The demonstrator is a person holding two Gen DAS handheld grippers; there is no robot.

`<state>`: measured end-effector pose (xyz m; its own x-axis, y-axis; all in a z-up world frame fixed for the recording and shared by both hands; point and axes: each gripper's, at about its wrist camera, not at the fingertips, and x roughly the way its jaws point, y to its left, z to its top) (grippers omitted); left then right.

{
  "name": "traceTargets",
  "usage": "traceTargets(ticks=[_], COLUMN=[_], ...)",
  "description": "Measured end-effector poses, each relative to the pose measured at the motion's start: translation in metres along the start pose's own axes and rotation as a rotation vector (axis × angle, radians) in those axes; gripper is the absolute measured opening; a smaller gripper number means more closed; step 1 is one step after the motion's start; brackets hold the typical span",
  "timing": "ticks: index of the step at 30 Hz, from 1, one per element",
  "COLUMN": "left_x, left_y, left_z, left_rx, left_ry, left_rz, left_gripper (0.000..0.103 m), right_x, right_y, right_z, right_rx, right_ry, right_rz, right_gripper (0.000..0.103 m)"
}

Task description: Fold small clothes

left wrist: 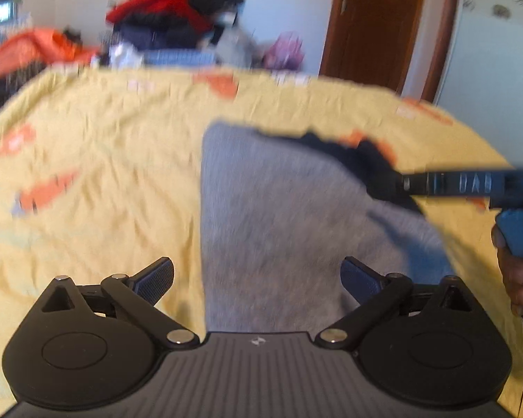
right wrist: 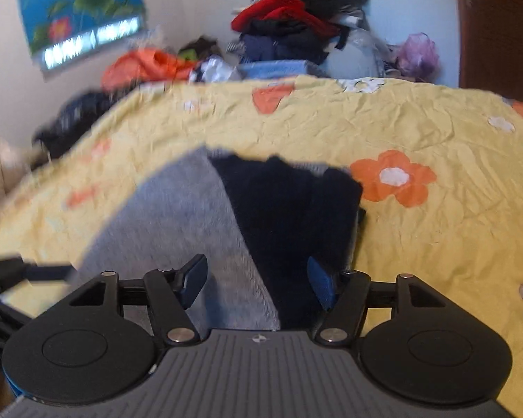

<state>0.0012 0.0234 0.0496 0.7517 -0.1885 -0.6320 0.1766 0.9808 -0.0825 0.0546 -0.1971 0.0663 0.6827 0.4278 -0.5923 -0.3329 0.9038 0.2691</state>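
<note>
Two tongs hang apart and empty, left tongs (left wrist: 257, 280) and right tongs (right wrist: 258, 284), over a grey-and-navy garment (right wrist: 198, 216) on the flowered yellow bedsheet (right wrist: 418, 237). Lettering on the right tool is blurred; piled clothes (right wrist: 289, 24) sit behind.

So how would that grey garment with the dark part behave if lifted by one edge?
The grey garment would probably droop, since it lies flat and limp on the yellow sheet. Its fuzzy knit likely grips well. The dark part may unfold.

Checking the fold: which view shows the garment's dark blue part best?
Right wrist view: the dark blue part lies central, broad, beside the grey part. Left wrist view shows only a thin, blurred strip at its far edge.
</note>
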Motion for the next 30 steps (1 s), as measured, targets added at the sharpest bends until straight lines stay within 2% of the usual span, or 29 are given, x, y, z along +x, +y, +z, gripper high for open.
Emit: traceTargets(ticks=[3, 5, 7, 9, 11, 15, 18, 20, 23, 25, 27, 30], left_x=[0.009, 0.021, 0.037, 0.061, 0.071, 0.076, 0.058, 0.031, -0.004, -0.014, -0.012, 0.002], left_y=[-0.015, -0.028, -0.038, -0.039, -0.043, -0.046, -0.041, -0.03, 0.007, 0.034, 0.056, 0.075], left_z=[0.016, 0.027, 0.036, 0.042, 0.039, 0.033, 0.029, 0.02, 0.002, -0.009, -0.017, -0.025], left_rx=[0.066, 0.111, 0.138, 0.13, 0.175, 0.245, 0.237, 0.193, 0.049, -0.077, -0.208, -0.387], left_ry=[-0.028, -0.037, -0.021, 0.061, 0.071, 0.063, 0.003, -0.044, -0.045, 0.009, 0.092, 0.194], left_rz=[-0.028, -0.063, -0.092, -0.072, -0.052, -0.046, -0.046, -0.052, -0.106, -0.16, -0.252, -0.379], left_gripper=[0.103, 0.103, 0.102, 0.102, 0.103, 0.103, 0.103, 0.103, 0.103, 0.103, 0.103, 0.102], right_x=[-0.007, 0.006, 0.027, 0.055, 0.081, 0.083, 0.079, 0.059, 0.013, -0.011, -0.027, -0.037], right_y=[-0.006, -0.002, 0.005, 0.005, -0.002, -0.013, -0.009, -0.012, -0.033, -0.047, -0.055, -0.047], right_z=[0.021, 0.039, 0.053, 0.059, 0.052, 0.037, 0.037, 0.035, 0.018, -0.003, -0.025, -0.051], right_rx=[0.107, 0.11, 0.101, 0.132, 0.15, 0.155, 0.124, 0.178, 0.279, 0.336, 0.379, 0.347], right_ry=[-0.099, -0.1, -0.062, 0.033, 0.132, 0.103, 0.101, 0.069, 0.049, 0.094, 0.157, 0.226], right_rz=[0.013, 0.029, 0.059, 0.08, 0.0, 0.038, 0.023, 0.02, 0.126, 0.182, 0.225, 0.255], right_gripper=[0.08, 0.082, 0.083, 0.086, 0.085, 0.087, 0.082, 0.082, 0.087, 0.086, 0.082, 0.079])
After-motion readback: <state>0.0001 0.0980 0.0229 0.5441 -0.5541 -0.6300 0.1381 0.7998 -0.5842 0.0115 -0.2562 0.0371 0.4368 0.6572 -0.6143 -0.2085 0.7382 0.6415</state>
